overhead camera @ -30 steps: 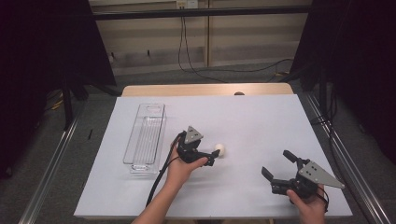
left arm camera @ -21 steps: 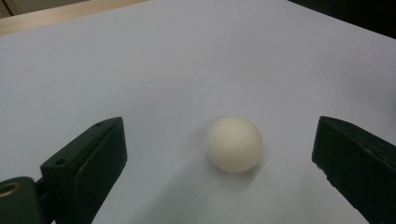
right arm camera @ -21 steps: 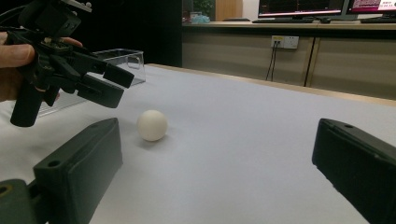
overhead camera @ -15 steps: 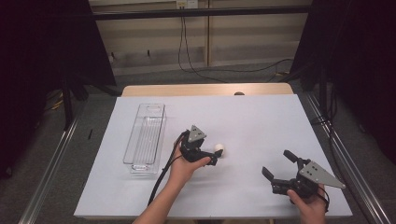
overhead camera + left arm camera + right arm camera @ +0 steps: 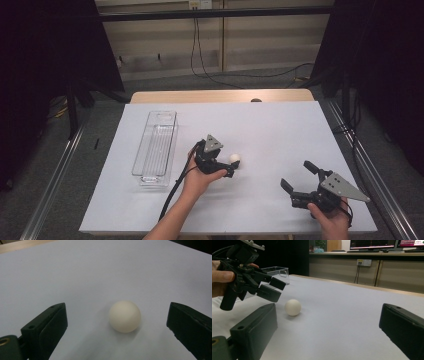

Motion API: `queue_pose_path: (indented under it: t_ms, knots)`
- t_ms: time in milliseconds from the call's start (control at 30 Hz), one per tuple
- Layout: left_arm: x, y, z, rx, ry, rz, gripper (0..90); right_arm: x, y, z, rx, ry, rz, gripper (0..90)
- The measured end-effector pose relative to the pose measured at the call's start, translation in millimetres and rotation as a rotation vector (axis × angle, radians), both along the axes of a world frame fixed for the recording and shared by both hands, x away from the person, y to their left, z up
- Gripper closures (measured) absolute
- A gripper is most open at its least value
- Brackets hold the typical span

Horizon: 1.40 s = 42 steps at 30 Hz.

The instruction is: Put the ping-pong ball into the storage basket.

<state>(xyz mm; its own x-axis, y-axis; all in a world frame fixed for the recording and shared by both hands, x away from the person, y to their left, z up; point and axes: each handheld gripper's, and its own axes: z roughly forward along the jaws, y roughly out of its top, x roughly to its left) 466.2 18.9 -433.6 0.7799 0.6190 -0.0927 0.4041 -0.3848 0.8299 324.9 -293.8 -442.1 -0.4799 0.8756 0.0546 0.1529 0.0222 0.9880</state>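
Ball (image 5: 124, 316) round, no long axis; left gripper (image 5: 117, 322) open around it, prob. untouched; right gripper (image 5: 302, 176) open

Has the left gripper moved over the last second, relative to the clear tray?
Yes. The left gripper has crept slightly away from the clear tray, toward the white ball, which now sits between its open jaws.

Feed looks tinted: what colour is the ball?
Cream-white, plain ball; clearest in the left gripper view.
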Motion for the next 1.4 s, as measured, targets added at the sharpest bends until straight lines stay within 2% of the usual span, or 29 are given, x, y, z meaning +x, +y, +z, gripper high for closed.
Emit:
queue_pose_path:
  t_ms: [133, 200, 233, 467, 500, 567, 600, 633, 667, 767, 833, 900, 933, 1067, 1100, 1200, 1233, 1400]
  knots:
    - [0.0, -2.3, -1.1, 0.008, 0.005, 0.008, 3.3, -0.3, -0.4, 0.2, 0.000, 0.000, -0.002, 1.0]
    - [0.2, -3.4, -1.7, 0.004, -0.003, 0.003, 3.4, -0.2, -0.3, 0.3, 0.006, 0.002, -0.009, 1.0]
    - [-0.2, -4.6, -2.4, -0.006, 0.007, 0.007, 3.4, -0.1, -0.5, 0.2, 0.002, 0.001, -0.007, 0.9]
    - [1.4, -6.5, -4.8, 0.003, 0.005, -0.010, 4.6, 0.4, -0.1, -0.1, 0.003, 0.002, -0.004, 1.0]
    - [0.7, -7.3, -4.6, 0.015, 0.010, -0.001, 4.6, 0.4, -0.1, -0.1, 0.003, 0.002, -0.004, 1.0]
    - [1.4, -8.3, -6.2, 0.004, 0.006, -0.005, 4.9, 0.5, -0.1, 0.0, 0.003, -0.001, -0.004, 1.0]
    - [1.9, -8.2, -6.6, 0.019, 0.004, -0.011, 5.2, 0.5, -0.3, 0.0, 0.004, -0.001, -0.006, 0.9]
    - [1.6, -9.2, -7.4, 0.007, 0.012, -0.005, 5.2, 0.5, -0.3, 0.0, 0.004, -0.001, -0.006, 0.9]
    - [2.7, -9.6, -7.9, 0.019, 0.008, -0.006, 5.2, 0.4, -0.9, 0.0, 0.004, 0.000, -0.001, 1.0]
    - [3.9, -9.5, -8.9, 0.009, 0.010, -0.002, 5.4, 0.5, -0.8, 0.2, 0.009, 0.000, -0.004, 1.0]
    - [4.7, -9.8, -8.9, 0.033, 0.011, 0.010, 5.5, 0.5, -0.8, 0.3, 0.008, 0.000, -0.004, 1.0]
    - [6.2, -10.9, -9.6, 0.020, 0.011, 0.006, 5.9, 0.2, -0.7, 0.4, 0.007, 0.002, -0.007, 1.0]
    - [6.6, -12.1, -8.1, 0.038, 0.001, 0.011, 6.5, 0.4, -1.0, 0.3, 0.001, -0.001, -0.003, 0.9]
    - [7.2, -13.8, -7.0, 0.037, 0.016, 0.008, 8.7, 0.5, -1.3, 0.4, 0.001, -0.001, -0.005, 1.0]
    - [7.8, -14.4, -7.1, 0.031, 0.015, -0.005, 10.6, 0.4, -1.5, 0.5, 0.000, -0.003, -0.006, 1.0]
    - [6.7, -16.2, -6.6, 0.045, 0.026, -0.002, 12.5, 0.3, -1.7, 0.6, -0.001, -0.001, -0.005, 0.9]
    - [6.9, -16.4, -6.9, 0.035, 0.026, -0.006, 13.4, 0.3, -1.8, 0.6, 0.000, 0.001, -0.005, 1.0]
    - [9.1, -18.0, -8.5, 0.037, 0.037, -0.047, 23.5, 0.3, -1.6, 0.9, 0.000, -0.002, -0.007, 1.0]
